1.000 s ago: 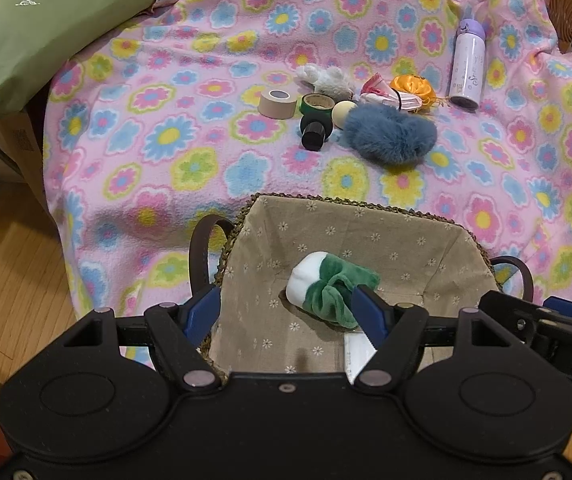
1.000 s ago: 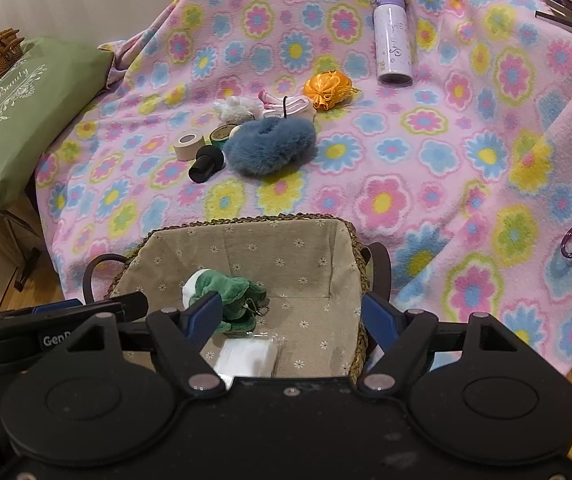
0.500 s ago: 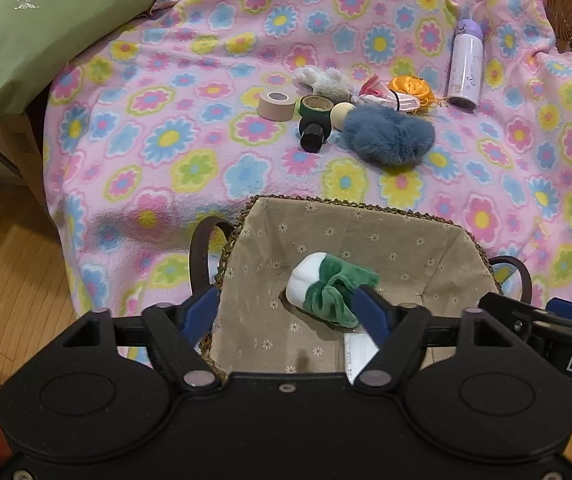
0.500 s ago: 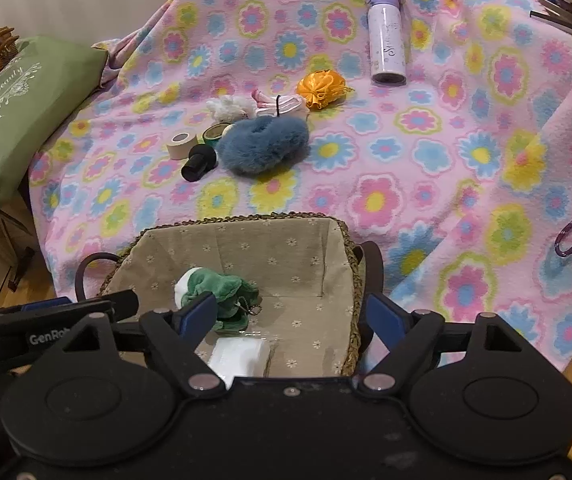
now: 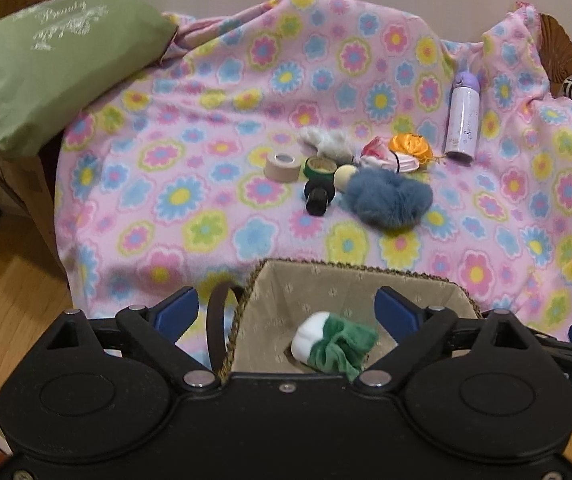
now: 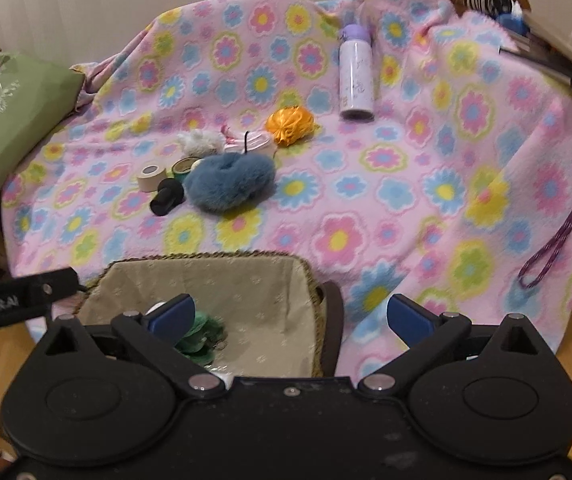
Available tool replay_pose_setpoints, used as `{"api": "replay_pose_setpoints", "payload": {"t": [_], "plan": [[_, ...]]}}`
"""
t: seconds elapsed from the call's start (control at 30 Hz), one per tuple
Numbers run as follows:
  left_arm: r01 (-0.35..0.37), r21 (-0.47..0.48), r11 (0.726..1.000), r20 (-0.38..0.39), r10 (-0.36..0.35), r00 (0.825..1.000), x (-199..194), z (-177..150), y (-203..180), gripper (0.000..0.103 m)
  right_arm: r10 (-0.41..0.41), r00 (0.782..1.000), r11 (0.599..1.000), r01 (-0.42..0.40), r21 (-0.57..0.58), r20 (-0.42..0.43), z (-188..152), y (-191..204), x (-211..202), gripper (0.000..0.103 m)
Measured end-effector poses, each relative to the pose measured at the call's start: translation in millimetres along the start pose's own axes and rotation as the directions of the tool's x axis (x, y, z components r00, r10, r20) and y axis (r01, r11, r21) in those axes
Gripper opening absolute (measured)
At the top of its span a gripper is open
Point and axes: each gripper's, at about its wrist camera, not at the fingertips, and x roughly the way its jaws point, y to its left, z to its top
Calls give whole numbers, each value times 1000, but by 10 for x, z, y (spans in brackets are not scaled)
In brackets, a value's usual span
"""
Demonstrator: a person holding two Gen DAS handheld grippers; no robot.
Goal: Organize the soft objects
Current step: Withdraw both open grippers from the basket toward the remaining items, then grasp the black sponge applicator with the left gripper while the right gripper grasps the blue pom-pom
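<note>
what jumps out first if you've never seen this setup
The loud pink flowered blanket fills most of both views. At its middle sits a cluster of small things led by a fluffy blue scrunchie, with an orange one behind it. Nearer, a lined basket holds a green-and-white scrunchie.

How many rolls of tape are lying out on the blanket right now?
2: a beige roll left of the cluster, and a green roll beside it, behind the black bottle. Others may hide behind the blue fluffy scrunchie.
</note>
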Motion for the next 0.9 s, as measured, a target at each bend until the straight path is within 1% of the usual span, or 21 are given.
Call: {"api": "replay_pose_setpoints", "payload": {"t": [0.07,0.17,0.23,0.27,0.33,0.4,0.5,0.6,0.73,0.9], "plan": [[-5,21,1000,6,5,1000,26,36,-15,96,-30,999,999,31,-21,22,31,22,-5,103],[-4,42,999,21,3,1000,46,88,-32,97,-93,993,992,98,-75,78,89,79,-19,103],[4,46,999,29,-5,1000,65,146,-33,97,-100,991,988,109,-107,91,145,104,-7,103],[7,46,999,34,-9,999,75,175,-30,98,-94,992,988,104,-112,88,180,103,8,103],[8,46,999,43,-10,999,92,227,-31,100,-61,996,992,67,-111,63,263,88,59,103],[-2,53,999,52,0,999,121,284,-36,100,-35,999,994,39,-99,41,331,71,118,102],[-16,63,998,46,13,999,212,374,-27,100,-16,999,994,19,-104,29,430,77,218,102],[-8,62,998,15,7,1000,337,451,-6,100,11,1000,994,-9,-105,16,524,85,319,102],[6,49,999,-36,-4,999,513,524,21,100,55,998,994,-57,-96,-22,662,82,495,100],[-3,82,997,-83,10,997,736,585,0,99,78,995,991,-84,-102,-59,813,116,742,98]]}}
